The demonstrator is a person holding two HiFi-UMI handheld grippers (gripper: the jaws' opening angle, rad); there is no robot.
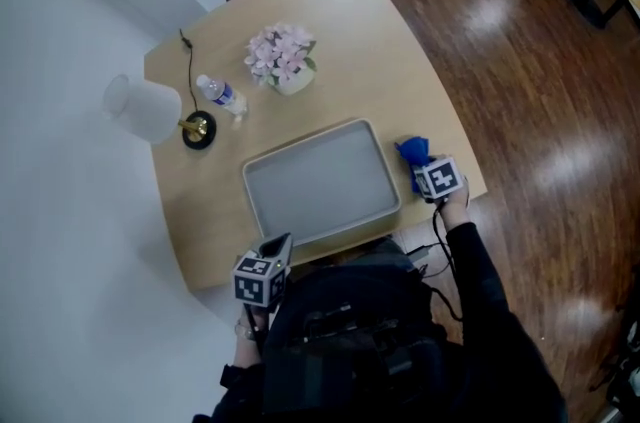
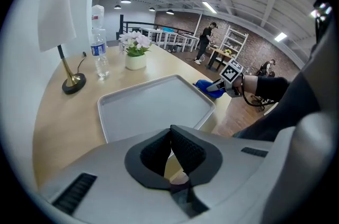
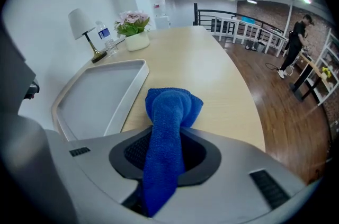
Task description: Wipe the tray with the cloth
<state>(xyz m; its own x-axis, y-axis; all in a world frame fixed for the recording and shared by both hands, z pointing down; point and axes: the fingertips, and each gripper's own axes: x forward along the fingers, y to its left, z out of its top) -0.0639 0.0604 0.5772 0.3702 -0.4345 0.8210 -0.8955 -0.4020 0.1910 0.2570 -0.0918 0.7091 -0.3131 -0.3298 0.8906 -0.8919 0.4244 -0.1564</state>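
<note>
Blue cloth clamped as a narrow roped bunch between jaws of right gripper; free end heaped over table just beside right rim of tray, not yet over it. Contact with tabletop not clear.

Left gripper clenched on nothing, jaws meeting at tips, poised at near edge of tray, apparently not touching it.

Risks, as judged:
- Cloth roped, not flat: likely to wipe only a thin stripe, or to drag out of the grip under friction.
- Raised rim: could snag the bunch on crossing.
- Tray unbraced: may skid toward lamp, bottle and flower pot under a push. Bracing near edge with left gripper advisable.
</note>
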